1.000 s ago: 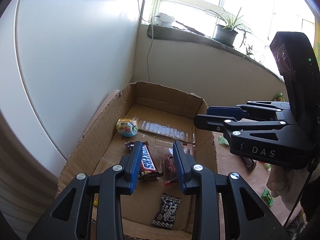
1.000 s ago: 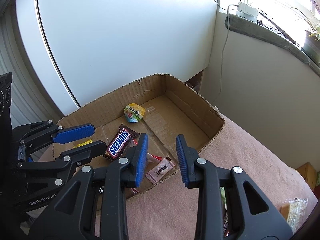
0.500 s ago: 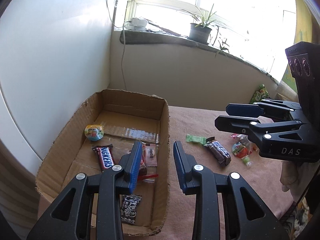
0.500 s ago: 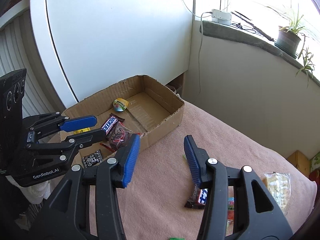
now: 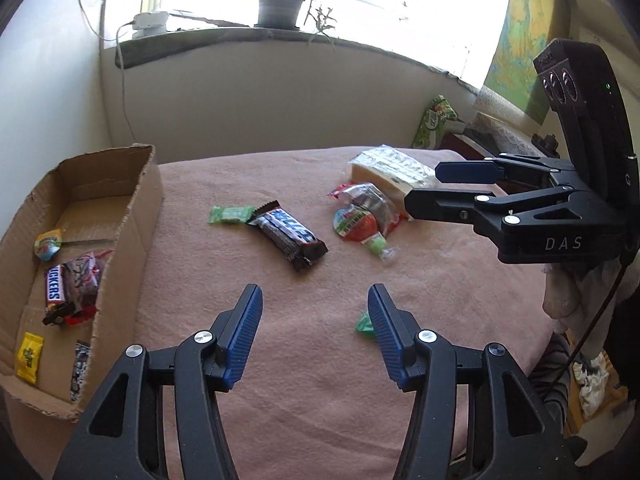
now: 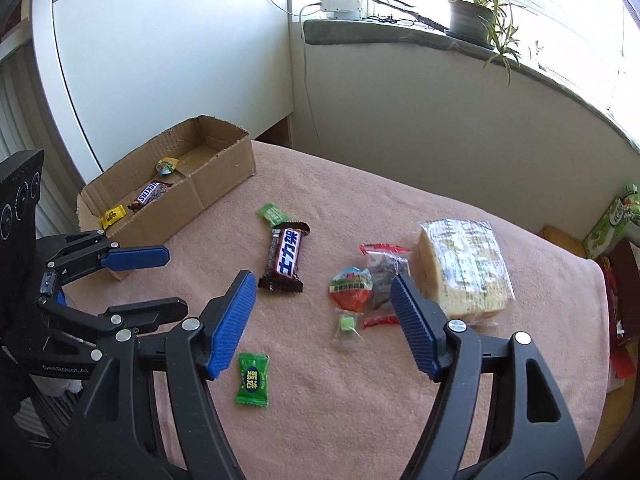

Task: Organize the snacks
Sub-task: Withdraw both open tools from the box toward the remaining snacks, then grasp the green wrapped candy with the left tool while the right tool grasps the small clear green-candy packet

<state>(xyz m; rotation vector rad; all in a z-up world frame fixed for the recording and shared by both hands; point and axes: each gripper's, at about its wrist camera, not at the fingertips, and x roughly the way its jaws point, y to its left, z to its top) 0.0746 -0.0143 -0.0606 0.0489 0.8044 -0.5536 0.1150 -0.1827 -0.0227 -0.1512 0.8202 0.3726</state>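
An open cardboard box (image 5: 148, 200) (image 6: 224, 176) stands at the left of a pink cloth, holding a Snickers bar (image 5: 54, 290), a jelly cup (image 5: 47, 244) and a yellow candy (image 5: 29, 356). Loose on the cloth lie a dark chocolate bar (image 5: 290, 234) (image 6: 286, 258), two green candies (image 5: 230, 214) (image 6: 253, 378), a round red snack (image 6: 351, 286) and a large cracker pack (image 6: 464, 264). My left gripper (image 5: 315, 300) hangs over bare cloth in front of the bar, jaws opening and empty. My right gripper (image 6: 323, 280) hovers above the round snack, jaws opening, nothing between them.
A windowsill with a potted plant (image 5: 280, 8) and a hanging cable (image 5: 124, 92) runs behind the table. A green carton (image 6: 612, 228) stands past the right edge. The cloth's near edge drops off just below both grippers.
Both grippers have swung right, from above the box to over the loose snacks on the cloth. Both pairs of jaws have spread wider.
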